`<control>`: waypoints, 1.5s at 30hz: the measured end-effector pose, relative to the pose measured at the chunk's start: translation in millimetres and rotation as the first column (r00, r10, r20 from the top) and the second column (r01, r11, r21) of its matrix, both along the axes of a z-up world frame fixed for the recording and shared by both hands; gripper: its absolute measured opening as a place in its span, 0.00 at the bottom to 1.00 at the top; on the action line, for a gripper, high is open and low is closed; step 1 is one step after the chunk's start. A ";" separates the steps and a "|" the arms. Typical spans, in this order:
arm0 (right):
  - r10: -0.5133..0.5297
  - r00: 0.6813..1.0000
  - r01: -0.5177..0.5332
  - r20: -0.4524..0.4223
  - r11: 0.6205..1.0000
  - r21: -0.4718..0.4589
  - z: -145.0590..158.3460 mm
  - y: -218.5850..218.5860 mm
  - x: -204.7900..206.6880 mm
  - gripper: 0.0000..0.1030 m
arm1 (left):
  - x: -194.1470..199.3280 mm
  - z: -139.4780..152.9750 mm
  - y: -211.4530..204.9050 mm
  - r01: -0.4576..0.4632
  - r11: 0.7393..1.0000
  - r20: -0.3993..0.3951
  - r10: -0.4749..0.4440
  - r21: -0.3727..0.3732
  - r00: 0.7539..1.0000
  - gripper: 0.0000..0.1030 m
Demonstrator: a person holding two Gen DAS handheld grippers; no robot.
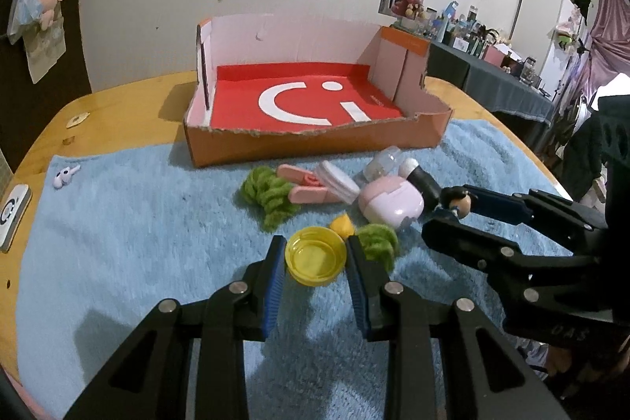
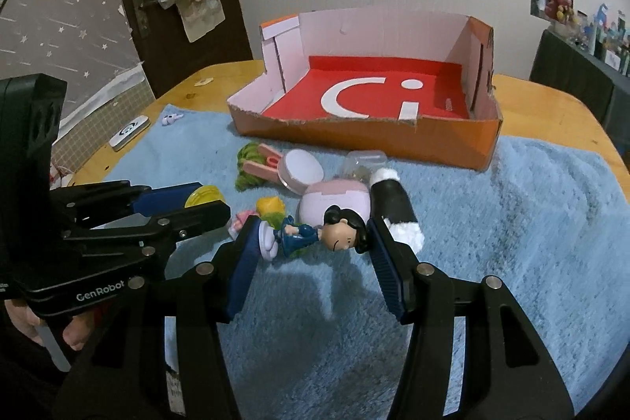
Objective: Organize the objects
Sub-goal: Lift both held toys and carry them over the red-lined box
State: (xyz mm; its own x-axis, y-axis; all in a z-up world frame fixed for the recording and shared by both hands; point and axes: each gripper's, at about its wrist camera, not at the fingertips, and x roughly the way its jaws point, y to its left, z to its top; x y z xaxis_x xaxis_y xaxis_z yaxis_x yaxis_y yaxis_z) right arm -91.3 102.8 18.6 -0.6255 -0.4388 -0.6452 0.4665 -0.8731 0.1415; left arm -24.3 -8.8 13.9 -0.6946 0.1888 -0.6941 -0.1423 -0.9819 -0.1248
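My left gripper [image 1: 316, 247] is shut on a yellow plastic cap [image 1: 315, 256], held just above the blue towel [image 1: 138, 231]. My right gripper [image 2: 313, 227] is shut on a small doll figure [image 2: 315, 235] with black hair and a blue dress. The doll lies sideways between the pads, slightly above the towel, and casts a shadow below. The left wrist view shows the right gripper [image 1: 449, 211] with the doll [image 1: 458, 201] at the right. The right wrist view shows the left gripper [image 2: 212, 201] with the cap [image 2: 202, 195] at the left. An open orange cardboard box [image 1: 315, 140] with a red floor stands behind.
Between the grippers and the box lie green fuzzy pieces [image 1: 267, 193], a pink clip [image 1: 311, 187], a white round compact [image 2: 301, 166], a pink-white case [image 1: 390, 201], a black-and-white tube [image 2: 395, 205] and a clear capsule [image 2: 364, 162]. The wooden table [image 1: 118, 101] ends at the wall.
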 end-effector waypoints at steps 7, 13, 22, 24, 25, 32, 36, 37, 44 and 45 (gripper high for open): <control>-0.016 1.000 0.016 -0.016 1.000 -0.010 10.8 3.9 -11.0 0.51 | -10.0 11.8 2.1 0.005 1.000 -0.022 -0.005 -0.005 1.000 0.31; -0.022 1.000 0.022 -0.017 1.000 -0.018 17.8 4.6 -24.2 0.51 | -20.5 21.3 2.5 0.002 1.000 -0.033 -0.002 -0.006 0.999 0.31; -0.030 1.000 0.030 -0.008 0.999 -0.022 26.3 4.9 -42.3 0.51 | -39.3 34.5 -1.0 -0.008 1.000 -0.044 0.008 0.007 0.999 0.31; -0.032 0.999 0.032 -0.003 0.999 -0.022 27.5 5.2 -46.2 0.51 | -43.8 35.5 -1.0 -0.009 1.000 -0.043 0.009 0.008 0.999 0.31; -0.033 0.999 0.033 -0.001 0.999 -0.022 28.3 5.1 -48.8 0.51 | -47.1 36.1 -1.9 -0.010 1.000 -0.043 0.010 0.009 0.999 0.31; -0.037 0.999 0.037 0.004 0.999 -0.017 33.4 4.6 -62.1 0.51 | -61.2 41.3 -3.5 -0.016 1.000 -0.045 0.017 0.018 0.999 0.31; -0.041 0.999 0.041 0.005 0.999 -0.013 36.4 4.2 -69.4 0.51 | -69.1 44.8 -3.9 -0.018 1.000 -0.046 0.019 0.016 0.999 0.31; -0.043 0.999 0.043 0.005 0.999 -0.012 37.3 4.3 -72.3 0.51 | -71.5 45.5 -4.1 -0.018 1.000 -0.045 0.019 0.017 0.999 0.31; -0.054 0.998 0.054 0.013 0.999 -0.004 40.0 3.3 -88.7 0.51 | -90.9 48.7 -5.6 -0.022 1.000 -0.038 0.023 0.014 0.999 0.31; -0.056 0.998 0.056 0.015 0.998 -0.002 40.3 3.1 -91.3 0.51 | -93.8 48.9 -6.2 -0.023 1.000 -0.037 0.024 0.015 0.999 0.31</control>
State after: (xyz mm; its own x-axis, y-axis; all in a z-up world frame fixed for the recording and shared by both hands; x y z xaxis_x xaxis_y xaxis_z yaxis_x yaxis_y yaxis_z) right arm -182.5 105.9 58.9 -0.6394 -0.4052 -0.6534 0.4148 -0.8974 0.1506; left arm -118.1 -15.0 62.9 -0.7244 0.1821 -0.6649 -0.1242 -0.9832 -0.1339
